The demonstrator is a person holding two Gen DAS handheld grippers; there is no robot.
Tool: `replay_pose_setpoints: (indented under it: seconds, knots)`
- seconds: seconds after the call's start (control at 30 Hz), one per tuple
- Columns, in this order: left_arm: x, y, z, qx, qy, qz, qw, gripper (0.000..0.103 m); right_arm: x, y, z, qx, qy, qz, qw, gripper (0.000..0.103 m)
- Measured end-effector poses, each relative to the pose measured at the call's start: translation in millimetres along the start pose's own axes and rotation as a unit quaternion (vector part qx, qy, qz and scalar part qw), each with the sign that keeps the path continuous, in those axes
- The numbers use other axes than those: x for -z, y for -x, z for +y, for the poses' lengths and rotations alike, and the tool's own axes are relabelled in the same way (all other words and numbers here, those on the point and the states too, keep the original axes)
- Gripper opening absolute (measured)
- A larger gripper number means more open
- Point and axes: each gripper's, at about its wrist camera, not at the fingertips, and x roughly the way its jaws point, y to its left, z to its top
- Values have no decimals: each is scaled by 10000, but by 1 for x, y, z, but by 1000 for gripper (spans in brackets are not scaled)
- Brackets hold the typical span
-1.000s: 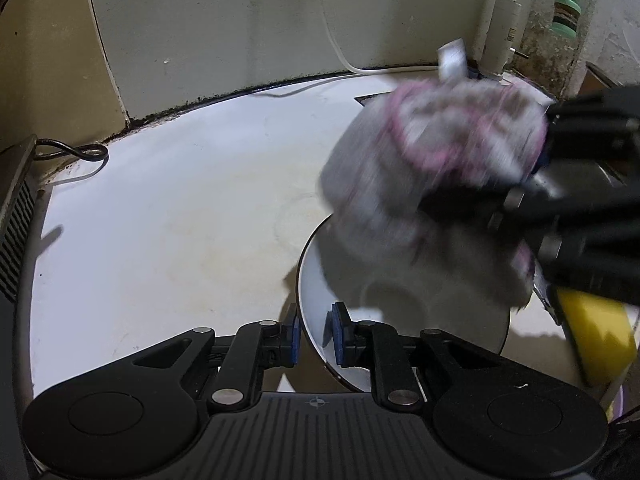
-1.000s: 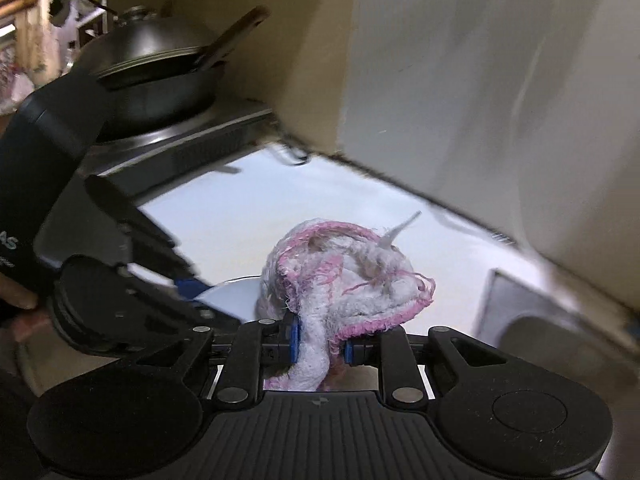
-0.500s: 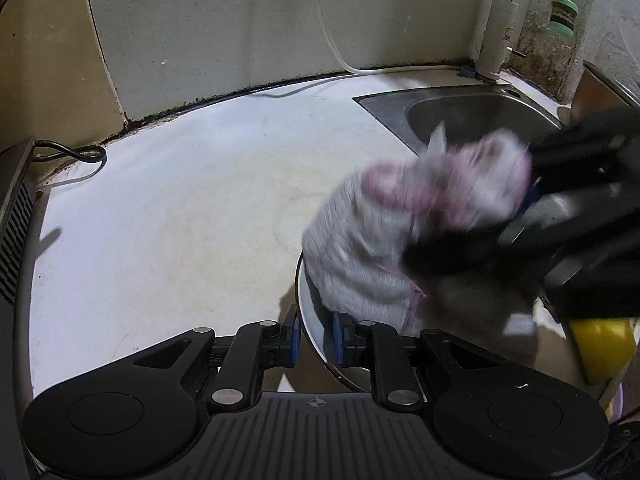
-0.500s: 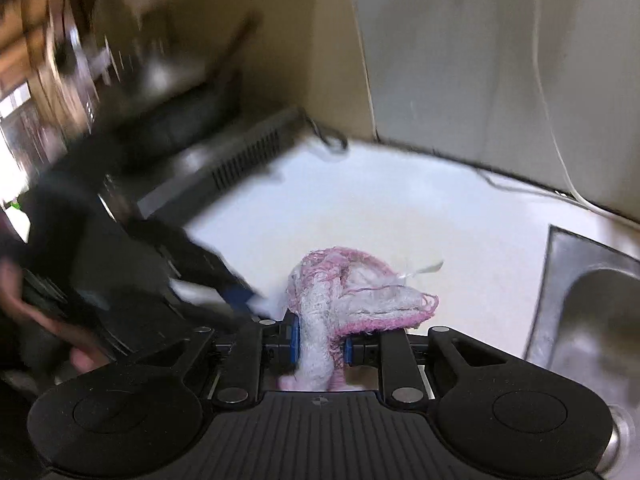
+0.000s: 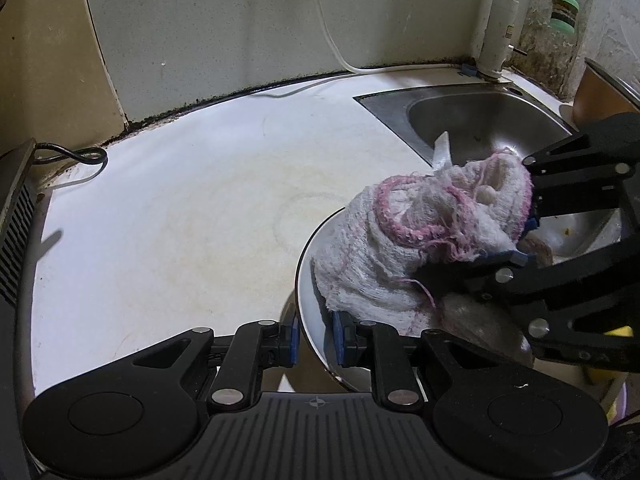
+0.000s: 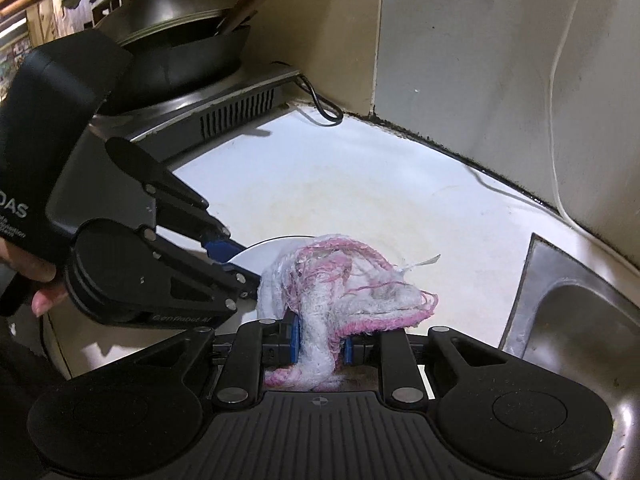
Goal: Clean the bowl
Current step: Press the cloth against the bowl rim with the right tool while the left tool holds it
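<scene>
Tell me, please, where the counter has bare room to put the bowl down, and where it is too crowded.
The widest free patch is the white counter between the stove's vented side and the sink, up to the back wall; only a black cable lies in its far corner. It is crowded near the sink, where both grippers, the cloth and the bowl meet.

White worktop (image 5: 180,216), stained yellowish-brown through the middle with a faint ring mark. At its far edge a white cable (image 5: 304,88) trails along the dark grimy seam by the wall. In the far left corner a black cord (image 5: 76,156) loops beside a vented appliance (image 6: 236,108). On the right side, a steel sink (image 5: 480,120) is sunk into it.
</scene>
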Motion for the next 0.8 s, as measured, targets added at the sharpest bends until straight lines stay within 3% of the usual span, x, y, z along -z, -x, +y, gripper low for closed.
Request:
replay_pose_setpoints:
  seconds: [0.47,0.8]
  knots:
    - [-26,-23,3,-580,265,-301,9975,25,-10,-21,-13,399,-246,-270,9985,20]
    - [-28,-26,1,-710,286,-403,9963,28,4,19,-9,310,-380,-457,9978,20]
